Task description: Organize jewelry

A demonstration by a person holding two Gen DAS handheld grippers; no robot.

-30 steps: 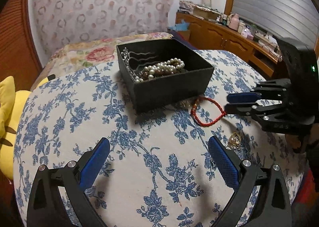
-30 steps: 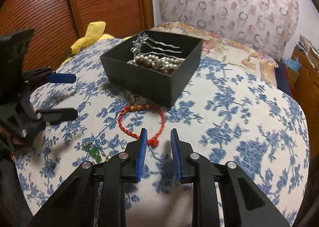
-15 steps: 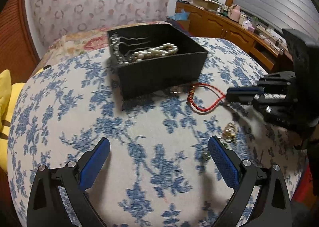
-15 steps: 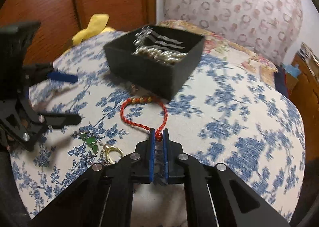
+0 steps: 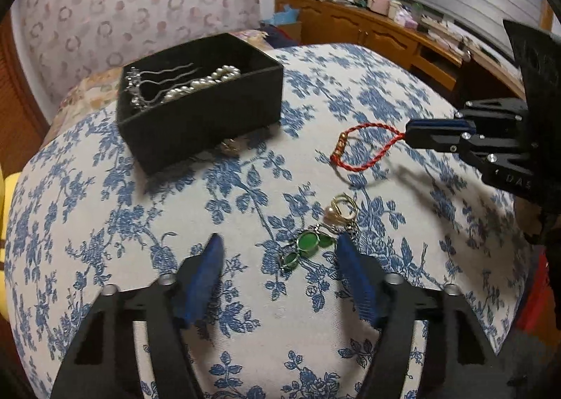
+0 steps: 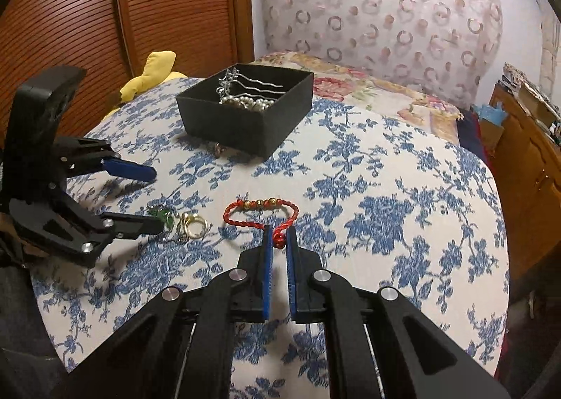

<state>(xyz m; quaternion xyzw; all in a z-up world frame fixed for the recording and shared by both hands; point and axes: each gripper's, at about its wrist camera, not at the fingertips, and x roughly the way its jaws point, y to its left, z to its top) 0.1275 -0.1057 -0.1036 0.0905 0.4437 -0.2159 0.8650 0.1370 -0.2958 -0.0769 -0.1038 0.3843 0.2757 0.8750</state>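
Observation:
My right gripper [image 6: 279, 235] is shut on the knot of a red cord bracelet [image 6: 260, 213] with gold beads and holds it lifted above the cloth; the bracelet also shows in the left wrist view [image 5: 364, 150], with the right gripper [image 5: 410, 135] beside it. My left gripper [image 5: 278, 251] is open and empty, its fingers either side of green-stone jewelry [image 5: 306, 244] and a gold ring [image 5: 342, 207]. The left gripper [image 6: 154, 197] shows in the right wrist view by the green stones [image 6: 161, 214] and ring [image 6: 193, 225]. A black box [image 5: 203, 125] holds pearls [image 5: 200, 83] and silver hairpins.
A small gold piece [image 5: 229, 148] lies against the box's front wall. The round table has a blue floral cloth [image 6: 385, 209]. A yellow plush [image 6: 154, 71] lies beyond the table's far left edge. A wooden cabinet [image 5: 368, 30] stands behind on the right.
My right gripper closed on the red bracelet's knot and lifted it off the cloth. My left gripper moved right and forward over the green stones, its fingers narrowing somewhat.

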